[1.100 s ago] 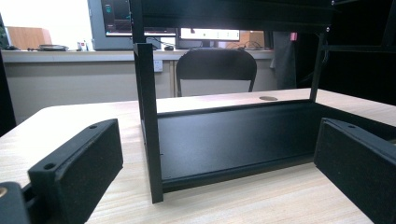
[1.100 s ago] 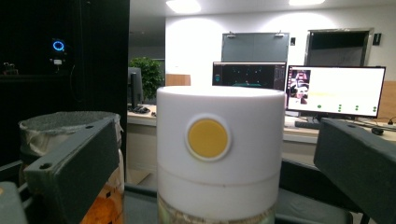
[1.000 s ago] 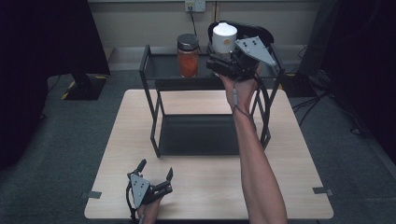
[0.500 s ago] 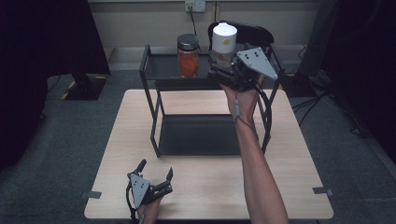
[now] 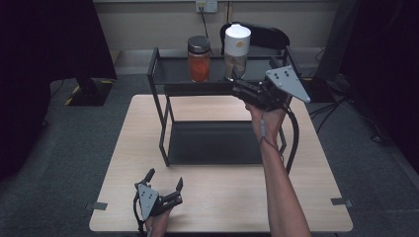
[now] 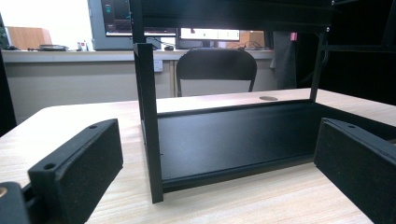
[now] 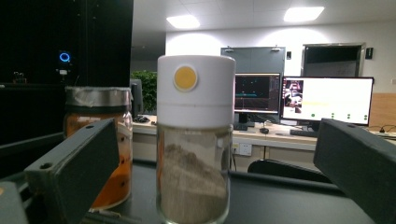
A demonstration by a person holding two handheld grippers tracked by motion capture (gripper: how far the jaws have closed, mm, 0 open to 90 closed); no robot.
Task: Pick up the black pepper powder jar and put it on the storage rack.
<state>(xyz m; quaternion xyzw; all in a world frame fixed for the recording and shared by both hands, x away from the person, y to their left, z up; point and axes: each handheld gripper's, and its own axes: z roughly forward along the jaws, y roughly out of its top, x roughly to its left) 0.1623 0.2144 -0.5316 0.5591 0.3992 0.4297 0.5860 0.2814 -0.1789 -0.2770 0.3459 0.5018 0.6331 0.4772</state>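
Since a second ago my right hand-held gripper (image 5: 245,92) has backed off white-capped jar (image 5: 236,52), jaws spread, nothing pinched. Jar stands upright on rack (image 5: 160,98) top shelf, toward its right end, beside orange jar (image 5: 198,58). I judge placement done, release complete. Right forearm stretched out over worktop (image 5: 222,197). Left hand-held gripper (image 5: 165,185) rests near front edge of worktop, spread, empty.

You see a pale wood-grain table (image 5: 222,197) carrying a black 2-tier rack (image 5: 163,89). On its far top shelf, the left jar (image 5: 198,59) holds orange contents under a grey lid; the right jar (image 5: 236,52) has a white cap with 1 yellow dot, over grey-brown powder.
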